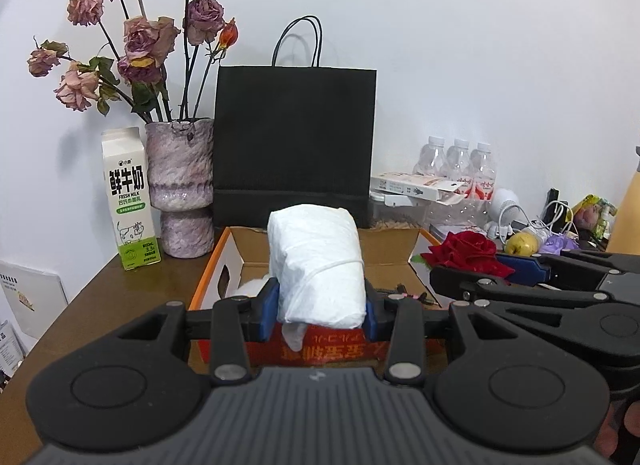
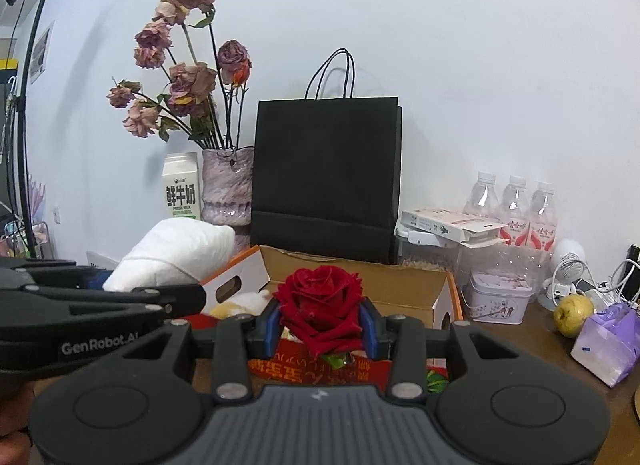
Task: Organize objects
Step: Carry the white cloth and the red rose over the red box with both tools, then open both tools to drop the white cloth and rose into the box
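Left hand-held gripper (image 1: 318, 305) clamps the white wrapped bundle (image 1: 316, 265), frame centre, above the open cardboard box (image 1: 394, 249); soft, light, squashes easily (grip mid-body); right hand-held gripper (image 2: 322, 327) pinches the red rose (image 2: 320, 297) by its bloom; fragile, better held lower.

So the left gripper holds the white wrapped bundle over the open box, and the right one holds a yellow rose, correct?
Not quite: the rose is red, not yellow, as the right wrist view shows between the right gripper jaws. The rest stands: the left gripper holds the white bundle over the open box.
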Demonstrator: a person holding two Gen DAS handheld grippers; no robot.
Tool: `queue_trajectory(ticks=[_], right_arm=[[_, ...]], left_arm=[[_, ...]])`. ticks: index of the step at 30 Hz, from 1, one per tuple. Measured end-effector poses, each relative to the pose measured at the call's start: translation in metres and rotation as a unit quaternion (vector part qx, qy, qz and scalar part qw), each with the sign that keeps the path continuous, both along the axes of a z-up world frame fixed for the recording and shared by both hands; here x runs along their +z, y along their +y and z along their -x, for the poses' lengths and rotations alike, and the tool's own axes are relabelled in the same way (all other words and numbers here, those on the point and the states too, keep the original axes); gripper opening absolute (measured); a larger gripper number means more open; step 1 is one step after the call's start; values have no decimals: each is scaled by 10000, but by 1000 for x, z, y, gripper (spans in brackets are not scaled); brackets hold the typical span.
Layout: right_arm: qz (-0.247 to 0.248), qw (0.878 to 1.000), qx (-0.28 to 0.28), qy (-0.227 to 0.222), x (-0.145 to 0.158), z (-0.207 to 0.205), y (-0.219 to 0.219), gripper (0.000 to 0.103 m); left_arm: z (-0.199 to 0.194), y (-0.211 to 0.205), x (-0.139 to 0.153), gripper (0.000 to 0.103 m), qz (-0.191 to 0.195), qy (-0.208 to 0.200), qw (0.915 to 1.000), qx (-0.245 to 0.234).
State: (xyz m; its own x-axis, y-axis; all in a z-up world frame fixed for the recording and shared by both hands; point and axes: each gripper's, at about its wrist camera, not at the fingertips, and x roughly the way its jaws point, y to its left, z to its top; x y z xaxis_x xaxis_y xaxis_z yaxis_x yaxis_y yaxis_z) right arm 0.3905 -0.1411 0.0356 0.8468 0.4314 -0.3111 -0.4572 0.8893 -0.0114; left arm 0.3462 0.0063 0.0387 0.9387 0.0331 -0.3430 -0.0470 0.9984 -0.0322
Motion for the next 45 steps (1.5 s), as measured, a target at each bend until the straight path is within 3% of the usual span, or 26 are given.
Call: queue_trajectory(ticks=[19, 45], right_arm=[[-45, 9999, -141, -8, 0, -67, 27, 38], [122, 9971, -420, 617, -36, -151, 40, 38]], left_arm=[[-64, 14, 2, 40, 13, -36, 9998, 207], [-150, 32, -27, 41, -43, 508, 9985, 186]])
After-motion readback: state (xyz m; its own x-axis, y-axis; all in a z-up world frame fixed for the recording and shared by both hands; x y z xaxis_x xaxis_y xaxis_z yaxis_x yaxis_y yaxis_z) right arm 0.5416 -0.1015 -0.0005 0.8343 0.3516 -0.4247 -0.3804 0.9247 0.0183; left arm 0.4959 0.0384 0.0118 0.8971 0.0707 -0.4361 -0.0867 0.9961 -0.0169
